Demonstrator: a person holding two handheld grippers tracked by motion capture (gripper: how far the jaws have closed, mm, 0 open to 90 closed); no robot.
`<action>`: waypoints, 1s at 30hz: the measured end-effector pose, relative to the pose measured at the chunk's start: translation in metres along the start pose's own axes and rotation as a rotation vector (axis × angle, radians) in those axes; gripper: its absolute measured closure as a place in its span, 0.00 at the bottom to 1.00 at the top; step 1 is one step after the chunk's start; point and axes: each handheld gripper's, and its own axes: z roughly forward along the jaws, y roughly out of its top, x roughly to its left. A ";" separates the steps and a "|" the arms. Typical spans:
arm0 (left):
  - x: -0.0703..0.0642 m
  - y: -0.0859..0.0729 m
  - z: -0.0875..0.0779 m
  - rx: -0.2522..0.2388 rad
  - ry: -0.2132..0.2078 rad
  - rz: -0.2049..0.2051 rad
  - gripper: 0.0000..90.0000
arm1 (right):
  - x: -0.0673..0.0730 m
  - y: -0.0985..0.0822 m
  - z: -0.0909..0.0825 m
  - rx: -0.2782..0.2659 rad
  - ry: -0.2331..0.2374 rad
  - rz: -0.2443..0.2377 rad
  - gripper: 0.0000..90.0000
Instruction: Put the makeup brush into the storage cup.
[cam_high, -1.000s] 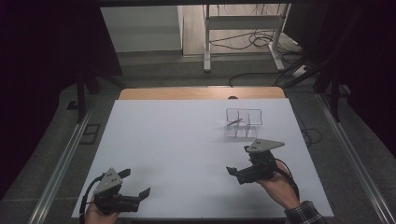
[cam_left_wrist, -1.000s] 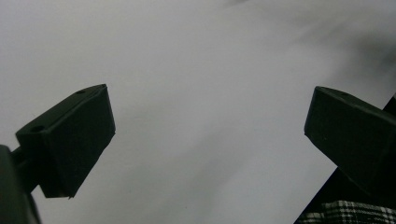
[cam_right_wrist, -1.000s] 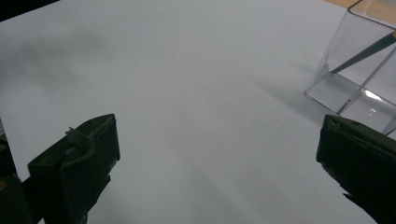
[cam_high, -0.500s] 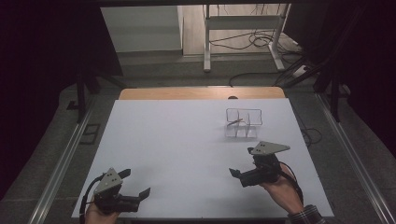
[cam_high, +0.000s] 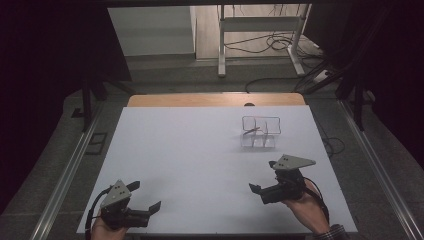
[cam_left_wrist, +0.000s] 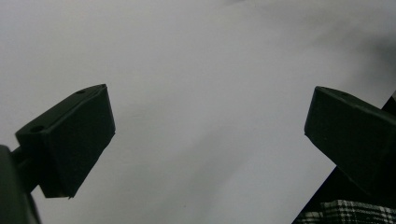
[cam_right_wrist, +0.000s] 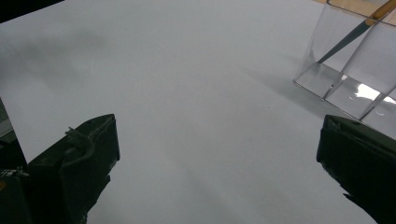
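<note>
On our white table (cam_high: 200, 165) the clear organizer (cam_high: 260, 132) looks light, rigid, slippery; we'd pinch its rim. Left gripper (cam_high: 145, 207) and right gripper (cam_high: 262, 180) gape, empty.

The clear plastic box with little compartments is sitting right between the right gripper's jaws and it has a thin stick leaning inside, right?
Not quite. The clear plastic compartment box stands apart from the right gripper, farther up the white table, as the high view shows; the open jaws hold nothing. The thin stick does lean inside it.
</note>
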 end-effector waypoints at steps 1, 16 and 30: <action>0.000 0.000 0.000 0.000 0.000 0.000 0.02 | 0.000 -0.001 -0.001 -0.001 -0.002 0.001 0.00; 0.000 0.000 0.000 -0.005 -0.002 -0.007 0.02 | -0.001 -0.009 -0.014 -0.011 -0.019 0.024 0.00; 0.001 0.000 0.000 -0.005 -0.003 -0.010 0.02 | -0.003 -0.018 -0.025 -0.011 -0.040 0.032 0.00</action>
